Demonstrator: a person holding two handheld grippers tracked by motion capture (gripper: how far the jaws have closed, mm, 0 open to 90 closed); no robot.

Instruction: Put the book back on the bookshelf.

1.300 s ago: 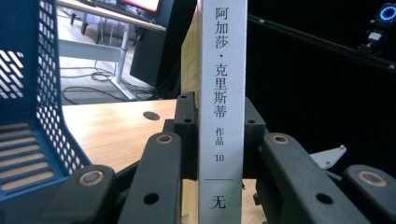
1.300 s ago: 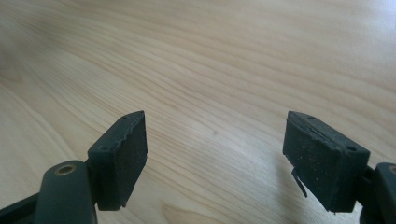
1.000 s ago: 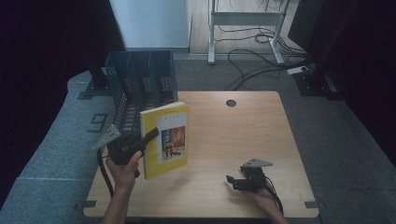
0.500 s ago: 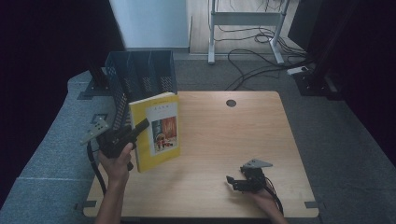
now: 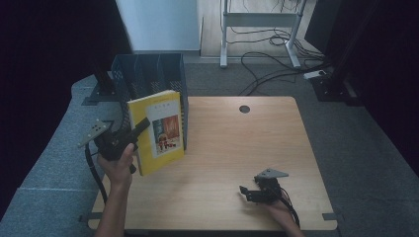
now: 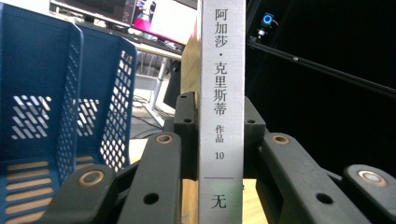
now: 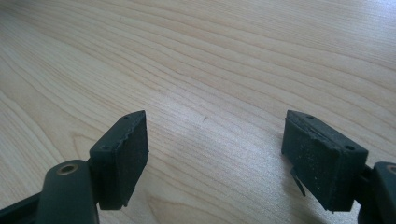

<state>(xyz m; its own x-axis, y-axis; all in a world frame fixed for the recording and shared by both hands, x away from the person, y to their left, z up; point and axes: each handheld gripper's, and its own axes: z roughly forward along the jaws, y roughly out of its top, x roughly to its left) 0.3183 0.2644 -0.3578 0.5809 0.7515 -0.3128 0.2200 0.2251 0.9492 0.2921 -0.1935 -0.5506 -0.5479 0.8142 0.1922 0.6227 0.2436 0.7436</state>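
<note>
Clearly, the yellow book [image 5: 159,131] stands almost upright above the left part of the bench [image 5: 257,143], tilted a little, just in front of the blue file rack [image 5: 150,79]. The left hand-held gripper [image 5: 140,126] clamps it at its spine edge, and the person's left hand [image 5: 118,160] holds that gripper from below. The high view shows the front cover with a coloured picture on it, while the left gripper view shows the grey spine [image 6: 222,112] with printed Chinese characters, pressed between the two black jaws. That view shows also the perforated walls of the rack [image 6: 51,93] just beside the book, on its left. The right hand-held gripper [image 5: 253,192] lies low near the front right of the bench, well apart from the book. In the right gripper view its jaws stand wide apart, with bare wood [image 7: 210,70] between them and nothing held.
</note>
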